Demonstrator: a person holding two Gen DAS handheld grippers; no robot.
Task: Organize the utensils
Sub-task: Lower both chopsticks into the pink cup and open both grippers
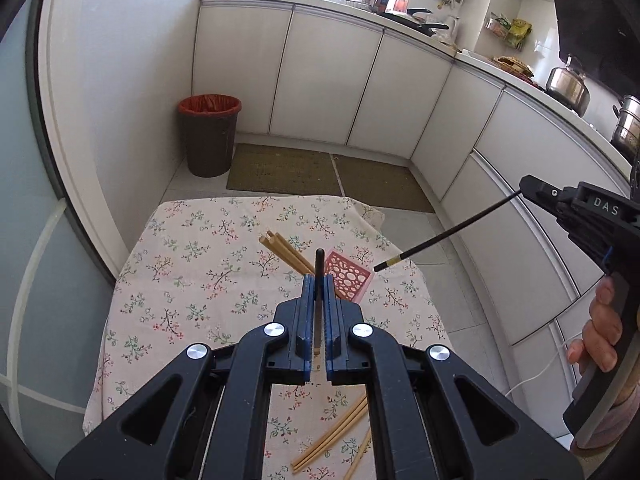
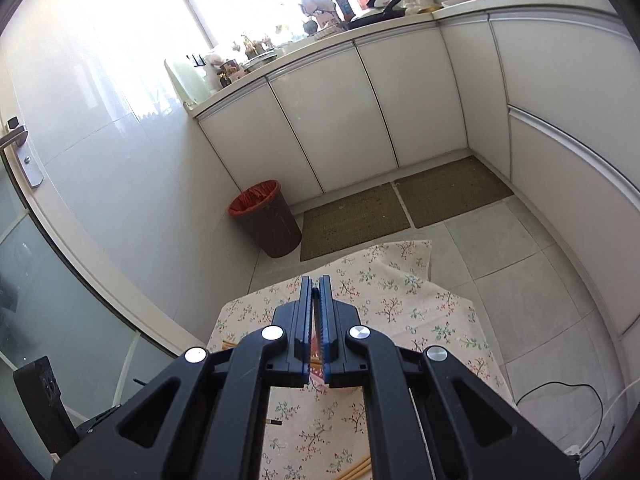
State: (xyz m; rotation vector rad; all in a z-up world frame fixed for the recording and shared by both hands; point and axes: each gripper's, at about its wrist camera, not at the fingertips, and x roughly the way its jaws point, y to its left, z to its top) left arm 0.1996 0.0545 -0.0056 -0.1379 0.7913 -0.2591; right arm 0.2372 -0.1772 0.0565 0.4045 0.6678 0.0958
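A black chopstick [image 1: 319, 270] is clamped between the closed blue pads of the left tool [image 1: 319, 280], its rounded dark end standing up past the fingertips and a pale length seen lower between the pads. A second black chopstick [image 1: 448, 236] with a gold-banded tip is gripped by the right tool [image 1: 524, 188], slanting down from its fingertips toward the left tool. Just beyond the left tool's fingertips a pink perforated holder [image 1: 350, 278] is seen on the worktop, with several pale wooden chopsticks [image 1: 286, 254] leaning out of it. Beneath the left tool, loose wooden chopsticks [image 1: 334, 436] lie flat and roughly parallel.
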